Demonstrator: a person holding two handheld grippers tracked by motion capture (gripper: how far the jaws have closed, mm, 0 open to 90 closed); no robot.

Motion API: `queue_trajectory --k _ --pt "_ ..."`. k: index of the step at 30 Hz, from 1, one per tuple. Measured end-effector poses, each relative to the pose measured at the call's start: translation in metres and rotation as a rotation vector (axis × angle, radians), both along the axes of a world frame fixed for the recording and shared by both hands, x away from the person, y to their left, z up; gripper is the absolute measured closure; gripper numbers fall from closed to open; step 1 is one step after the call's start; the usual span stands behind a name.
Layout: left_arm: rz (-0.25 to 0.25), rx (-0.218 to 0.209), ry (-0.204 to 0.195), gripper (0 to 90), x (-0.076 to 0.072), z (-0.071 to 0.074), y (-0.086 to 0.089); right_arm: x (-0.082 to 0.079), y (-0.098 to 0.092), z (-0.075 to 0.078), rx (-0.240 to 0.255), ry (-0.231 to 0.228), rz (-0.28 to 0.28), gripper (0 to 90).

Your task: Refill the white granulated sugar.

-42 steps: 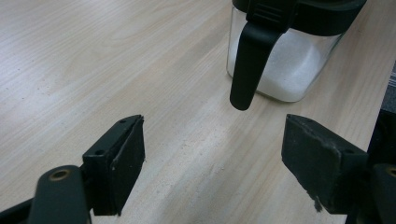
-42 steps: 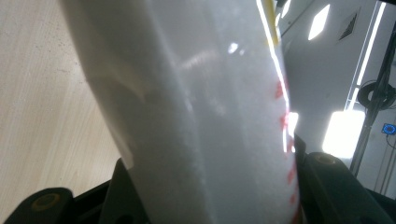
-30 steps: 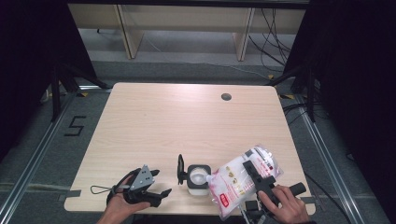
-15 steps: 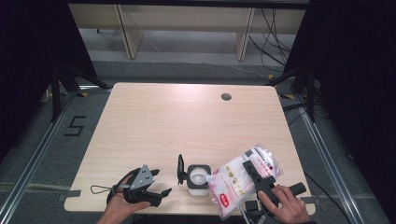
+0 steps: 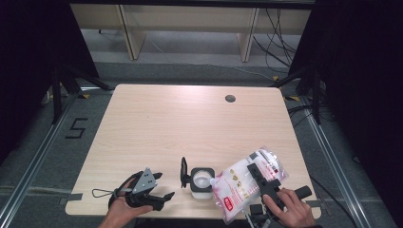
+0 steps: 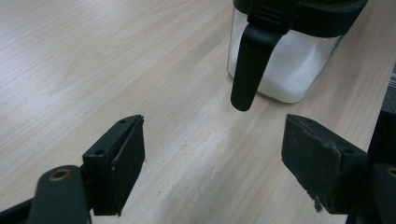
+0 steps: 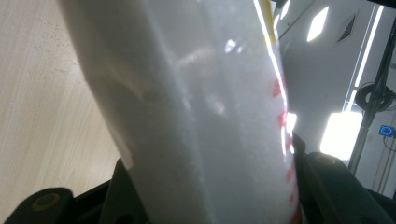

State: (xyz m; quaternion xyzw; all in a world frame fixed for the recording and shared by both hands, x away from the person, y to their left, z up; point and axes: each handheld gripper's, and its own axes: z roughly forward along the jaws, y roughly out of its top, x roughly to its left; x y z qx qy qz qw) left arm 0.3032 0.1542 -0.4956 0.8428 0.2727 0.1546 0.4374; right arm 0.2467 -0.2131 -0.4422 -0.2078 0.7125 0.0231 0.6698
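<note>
High view: a clear bag (image 5: pixel 247 183) of white grains with red print was seen tilted over an open jar (image 5: pixel 201 180) near the tabletop's (image 5: pixel 190 123) front edge, its lower corner lying at the jar's mouth. The bag was clamped between the jaws of the right tongs (image 5: pixel 259 173), which were held by a hand (image 5: pixel 290 209) at the front right; in the right gripper view the bag (image 7: pixel 196 112) was seen pressed between both jaws. The left tongs (image 5: pixel 159 192) were rested on the tabletop just left of the jar with jaws spread and nothing between them; in the left gripper view the jar (image 6: pixel 285 70), partly filled with white grains, and its hanging black lid latch (image 6: pixel 250 65) were seen ahead of them, untouched. A pour into the jar was judged to be in hand. Grains could be spilled onto the tabletop if the bag's corner were let slip off the mouth. The unsteadied jar could be pushed or tipped by the bag's weight. The soft bag could also sag or slide in the grip.
</note>
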Motion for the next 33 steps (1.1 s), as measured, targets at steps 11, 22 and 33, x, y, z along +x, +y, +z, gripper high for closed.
queue_trajectory --k 11,22,33 --pt "0.006 -0.003 0.0 21.0 -0.0004 -0.0001 -0.0005 -0.0004 -0.0011 0.0 0.002 0.003 -0.009 55.0" --pt "0.01 0.01 0.009 21.1 -0.0012 -0.0006 0.0 -0.0002 -0.0017 -0.0005 0.016 0.018 -0.016 55.3" --pt "0.005 0.019 0.014 21.1 -0.0006 -0.0004 0.0003 -0.0002 -0.0016 0.0006 0.004 0.016 -0.015 55.5"
